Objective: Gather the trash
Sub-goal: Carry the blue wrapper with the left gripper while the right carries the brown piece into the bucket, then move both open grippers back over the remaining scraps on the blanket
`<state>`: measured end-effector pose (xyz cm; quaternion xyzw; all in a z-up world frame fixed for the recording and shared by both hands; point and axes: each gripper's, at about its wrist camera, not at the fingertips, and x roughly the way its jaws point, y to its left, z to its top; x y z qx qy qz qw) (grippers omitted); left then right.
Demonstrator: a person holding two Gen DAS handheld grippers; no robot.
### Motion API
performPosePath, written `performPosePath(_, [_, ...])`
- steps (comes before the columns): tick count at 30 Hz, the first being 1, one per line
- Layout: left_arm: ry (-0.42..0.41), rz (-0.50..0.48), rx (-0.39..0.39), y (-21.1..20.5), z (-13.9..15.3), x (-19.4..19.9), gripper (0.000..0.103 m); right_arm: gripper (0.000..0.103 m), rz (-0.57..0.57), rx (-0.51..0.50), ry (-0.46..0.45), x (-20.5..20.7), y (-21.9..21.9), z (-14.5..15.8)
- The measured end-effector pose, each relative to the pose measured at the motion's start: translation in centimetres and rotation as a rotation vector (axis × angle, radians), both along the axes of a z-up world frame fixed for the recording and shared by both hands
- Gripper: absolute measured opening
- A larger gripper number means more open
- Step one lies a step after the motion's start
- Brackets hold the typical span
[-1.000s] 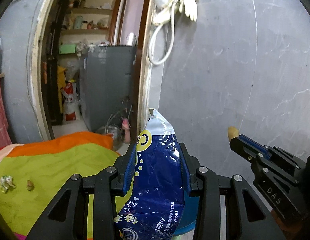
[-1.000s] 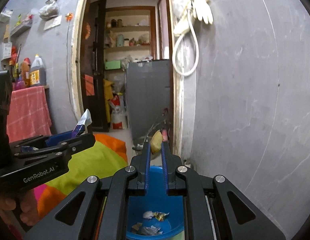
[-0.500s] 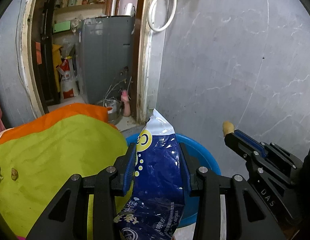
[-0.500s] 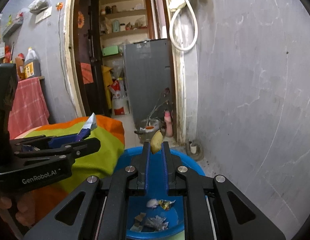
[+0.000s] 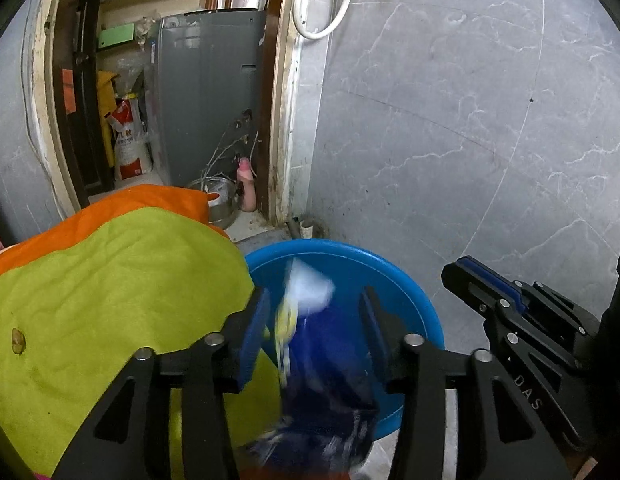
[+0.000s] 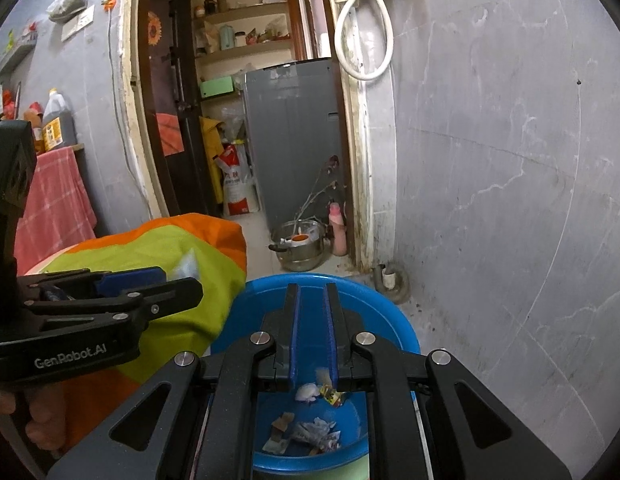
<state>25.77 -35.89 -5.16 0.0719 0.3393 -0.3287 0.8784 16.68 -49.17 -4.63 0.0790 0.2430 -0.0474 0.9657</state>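
While the left gripper has just been opening its fingers, the blurred blue snack bag hangs loose between them above the blue basin; the right gripper is pressed together, empty.

Grey washing machine in doorway, steel pot on floor, pink bottle beside it

Basin low centre of frame, paper scraps inside; cloth-covered bench at its left; pot behind basin, in doorway; bottle right of pot; wall filling right half
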Motion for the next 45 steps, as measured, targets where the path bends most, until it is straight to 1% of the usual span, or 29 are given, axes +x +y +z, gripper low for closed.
performPosePath(2, [-0.005, 0.001, -0.007, 0.1, 0.1, -0.1, 0.049, 0.01, -0.002, 0.002, 0.002, 0.1, -0.1, 0.0])
performPosePath(7, [-0.009, 0.02, -0.025, 0.6, 0.6, -0.2, 0.051, 0.012, -0.012, 0.008, -0.001, -0.2, -0.2, 0.4])
performPosePath(9, [-0.017, 0.038, -0.047, 1.3, 1.1, -0.3, 0.055, 0.017, -0.018, 0.001, -0.013, -0.5, 0.0, 0.8])
performPosePath(10, [-0.023, 0.048, -0.059, 1.7, 1.5, -0.4, 0.062, 0.023, -0.02, -0.001, -0.019, -0.6, 0.0, 1.1])
performPosePath(11, [-0.034, 0.062, -0.075, 2.2, 1.9, -0.6, 0.066, 0.027, -0.022, -0.005, -0.028, -0.8, 0.1, 1.5])
performPosePath(13, [-0.057, 0.083, -0.101, 3.2, 2.8, -0.9, 0.067, 0.027, -0.025, -0.014, -0.046, -1.2, 0.3, 2.4])
performPosePath(16, [-0.085, 0.108, -0.117, 4.5, 4.3, -1.4, 0.073, 0.028, -0.027, -0.032, -0.069, -1.7, 0.9, 3.9])
performPosePath(18, [-0.11, 0.127, -0.131, 5.8, 5.4, -1.8, 0.075, 0.03, -0.026, -0.043, -0.087, -2.1, 1.4, 4.8])
performPosePath(21, [-0.148, 0.164, -0.143, 7.5, 6.8, -2.5, 0.083, 0.041, -0.023, -0.056, -0.125, -2.8, 2.4, 6.5])
performPosePath(22, [-0.159, 0.174, -0.147, 8.0, 7.1, -2.6, 0.086, 0.047, -0.022, -0.059, -0.137, -3.1, 2.6, 7.0])
performPosePath(25, [-0.21, 0.217, -0.165, 10.3, 8.4, -3.3, 0.093, 0.049, -0.012, -0.075, -0.176, -3.8, 3.9, 8.5])
performPosePath(27, [-0.233, 0.248, -0.176, 11.9, 9.2, -3.7, 0.095, 0.057, -0.004, -0.082, -0.196, -4.1, 4.9, 9.5])
performPosePath(28, [-0.241, 0.259, -0.18, 12.6, 9.5, -3.9, 0.096, 0.066, 0.001, -0.08, -0.209, -4.2, 5.5, 9.9])
performPosePath(29, [-0.252, 0.279, -0.184, 13.6, 9.9, -4.1, 0.098, 0.072, 0.005, -0.08, -0.221, -4.3, 6.0, 10.2])
performPosePath(30, [-0.258, 0.295, -0.186, 14.4, 10.1, -4.2, 0.099, 0.073, 0.009, -0.081, -0.233, -4.5, 6.6, 10.6])
performPosePath(35, [-0.291, 0.368, -0.196, 18.5, 11.2, -4.8, 0.101, 0.087, 0.042, -0.077, -0.268, -4.5, 9.4, 11.8])
performPosePath(36, [-0.299, 0.387, -0.2, 19.4, 11.4, -4.9, 0.101, 0.088, 0.051, -0.072, -0.277, -4.5, 10.2, 12.0])
performPosePath(40, [-0.322, 0.44, -0.201, 22.6, 11.9, -5.5, 0.101, 0.103, 0.081, -0.057, -0.302, -4.3, 12.3, 12.5])
performPosePath(45, [-0.348, 0.488, -0.187, 25.9, 12.0, -6.0, 0.101, 0.103, 0.126, -0.033, -0.32, -3.9, 15.1, 12.7])
